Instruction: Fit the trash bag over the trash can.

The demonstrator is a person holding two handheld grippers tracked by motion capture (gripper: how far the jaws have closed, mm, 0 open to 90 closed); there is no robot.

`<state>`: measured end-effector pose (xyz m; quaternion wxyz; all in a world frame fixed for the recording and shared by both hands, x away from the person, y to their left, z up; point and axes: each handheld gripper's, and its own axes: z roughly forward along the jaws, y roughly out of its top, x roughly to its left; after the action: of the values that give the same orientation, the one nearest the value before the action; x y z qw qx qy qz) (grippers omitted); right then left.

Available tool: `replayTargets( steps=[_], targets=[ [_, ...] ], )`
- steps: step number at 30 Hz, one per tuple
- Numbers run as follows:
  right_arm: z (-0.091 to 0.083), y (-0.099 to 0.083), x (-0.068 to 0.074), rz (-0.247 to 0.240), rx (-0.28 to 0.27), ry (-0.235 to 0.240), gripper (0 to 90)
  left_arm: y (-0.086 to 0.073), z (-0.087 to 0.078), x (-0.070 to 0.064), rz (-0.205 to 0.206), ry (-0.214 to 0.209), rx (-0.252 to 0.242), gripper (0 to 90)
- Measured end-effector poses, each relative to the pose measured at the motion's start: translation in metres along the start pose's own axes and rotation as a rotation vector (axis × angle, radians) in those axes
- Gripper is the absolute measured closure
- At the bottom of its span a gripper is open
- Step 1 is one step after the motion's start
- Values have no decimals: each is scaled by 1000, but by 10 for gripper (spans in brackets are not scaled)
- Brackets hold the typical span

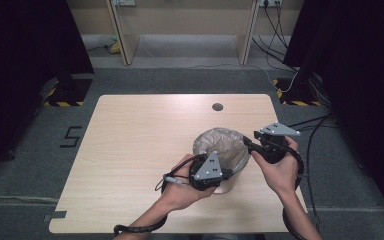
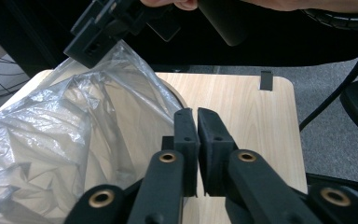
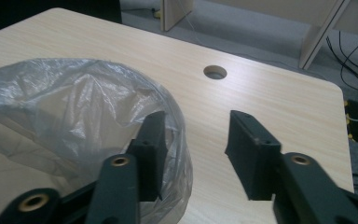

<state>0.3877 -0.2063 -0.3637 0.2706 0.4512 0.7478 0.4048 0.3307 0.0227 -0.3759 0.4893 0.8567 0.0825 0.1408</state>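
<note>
left gripper (image 1: 225,172): jaws pinched on bag liner (image 1: 221,145), anchoring rim | right gripper (image 1: 246,141): jaws apart, straddling rim to spread it | near table (image 1: 130,140) right front corner

The one readable mark is a dark figure shaped like the numeral 5 (image 1: 70,136), laid out in tape-like strips on the grey floor (image 1: 25,165) just left of the wooden table (image 1: 140,145); seen from the high view it stands upright and blocky, and could equally pass for a letter S. Yellow-and-black hazard stripes (image 1: 64,103) edge the base of a stand on the floor at the table's far left corner, and a matching striped band (image 1: 300,102) sits at the far right corner; these are warning markings without words.
</note>
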Motion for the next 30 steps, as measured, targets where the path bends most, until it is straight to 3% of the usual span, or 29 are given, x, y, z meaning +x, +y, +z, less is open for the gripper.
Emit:
replayTargets(
  steps=[4,8,24,30],
  targets=[
    [-7,0,1,-13,-13,5,729,0,-1,-2,4,0,-7,835],
    [-14,-6,1,-11,8,11,797,-1,0,-2,2,2,-4,850],
    [-18,-24,5,-16,82,11,837,-2,0,-13,35,45,0,895],
    [-20,-29,7,-3,78,-4,840,-6,0,-17,51,61,-13,894]
  ],
)
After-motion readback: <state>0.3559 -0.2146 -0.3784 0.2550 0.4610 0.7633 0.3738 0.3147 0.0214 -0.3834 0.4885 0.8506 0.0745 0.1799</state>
